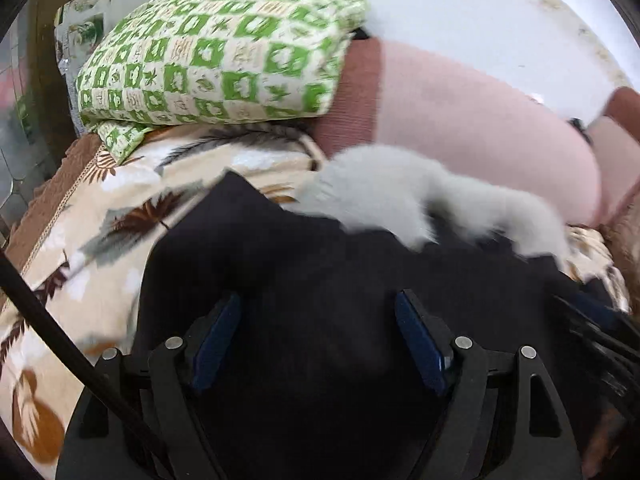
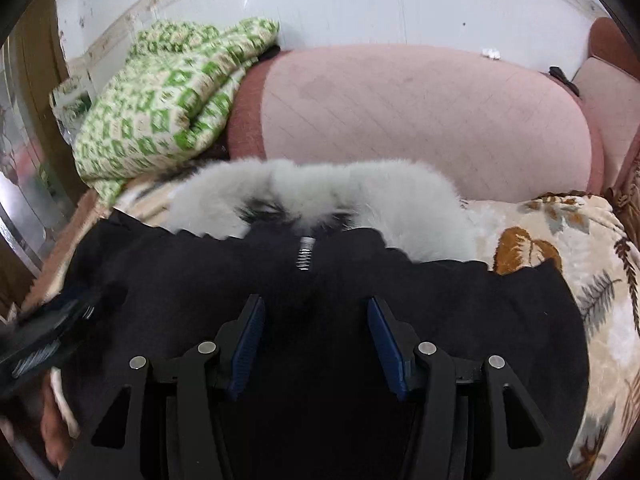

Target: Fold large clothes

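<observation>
black coat [image 2: 320,320] with fur collar [image 2: 320,192] spread flat on sofa [image 2: 420,112]; unfolded. left tongs [image 1: 318,340], right tongs [image 2: 316,340] spread, pinching nothing.

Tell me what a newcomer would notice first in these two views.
First, the black coat spread over the leaf-print blanket, its pale fur collar lying at the far edge. Behind it, a green-checked quilt sits bundled at the left against the pink sofa back. Both grippers, left and right, hover open above the coat.
</observation>
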`<state>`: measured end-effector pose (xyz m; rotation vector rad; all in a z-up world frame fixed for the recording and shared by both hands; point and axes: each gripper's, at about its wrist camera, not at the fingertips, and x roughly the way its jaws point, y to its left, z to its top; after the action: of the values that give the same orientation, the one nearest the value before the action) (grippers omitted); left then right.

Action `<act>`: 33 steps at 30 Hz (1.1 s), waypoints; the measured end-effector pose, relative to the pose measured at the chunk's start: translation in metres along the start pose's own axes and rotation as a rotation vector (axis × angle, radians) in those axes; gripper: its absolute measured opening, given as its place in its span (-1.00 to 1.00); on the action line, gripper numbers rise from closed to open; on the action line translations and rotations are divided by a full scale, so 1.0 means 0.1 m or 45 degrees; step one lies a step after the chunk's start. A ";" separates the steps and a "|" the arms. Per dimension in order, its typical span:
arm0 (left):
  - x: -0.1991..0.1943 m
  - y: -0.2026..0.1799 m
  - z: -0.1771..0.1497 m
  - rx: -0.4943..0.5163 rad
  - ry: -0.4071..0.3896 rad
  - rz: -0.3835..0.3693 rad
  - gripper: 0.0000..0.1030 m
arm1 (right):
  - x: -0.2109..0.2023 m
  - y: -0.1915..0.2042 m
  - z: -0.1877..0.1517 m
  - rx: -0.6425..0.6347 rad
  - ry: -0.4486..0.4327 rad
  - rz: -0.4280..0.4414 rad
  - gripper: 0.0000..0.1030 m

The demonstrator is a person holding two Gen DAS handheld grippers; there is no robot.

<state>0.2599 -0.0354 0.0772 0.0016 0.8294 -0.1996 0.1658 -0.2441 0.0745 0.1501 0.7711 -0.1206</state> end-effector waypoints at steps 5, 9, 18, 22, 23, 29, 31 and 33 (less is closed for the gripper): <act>0.25 0.33 0.22 0.001 -0.001 0.110 0.62 | 0.08 -0.86 -0.03 0.217 0.001 -0.134 0.17; 0.55 0.62 0.25 -0.094 0.082 0.007 0.76 | 0.16 -1.68 -0.24 0.460 0.048 -0.248 0.01; 0.88 0.80 0.09 -0.258 0.172 -0.154 0.85 | 0.40 -1.95 -0.50 0.623 0.048 -0.126 0.56; 0.84 0.89 0.13 -0.328 0.271 -0.212 0.86 | 0.43 -2.02 -0.53 0.675 0.075 -0.082 0.64; 0.73 0.90 0.15 -0.345 0.265 -0.196 0.85 | 0.43 -2.05 -0.52 0.675 0.094 -0.086 0.65; -0.31 0.98 0.06 -0.344 0.120 -0.118 0.84 | -0.36 -1.71 -0.27 0.591 -0.042 -0.181 0.67; -0.66 1.03 -0.09 -0.276 0.064 -0.031 0.84 | -0.71 -1.58 -0.30 0.587 -0.109 -0.142 0.67; -0.91 1.11 -0.30 -0.221 0.023 0.065 0.84 | -1.00 -1.46 -0.41 0.598 -0.157 -0.109 0.70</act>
<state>0.1983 0.0922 0.1151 -0.1384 0.8615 -0.0790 0.0426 -0.3754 0.1027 0.5500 0.6157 -0.3889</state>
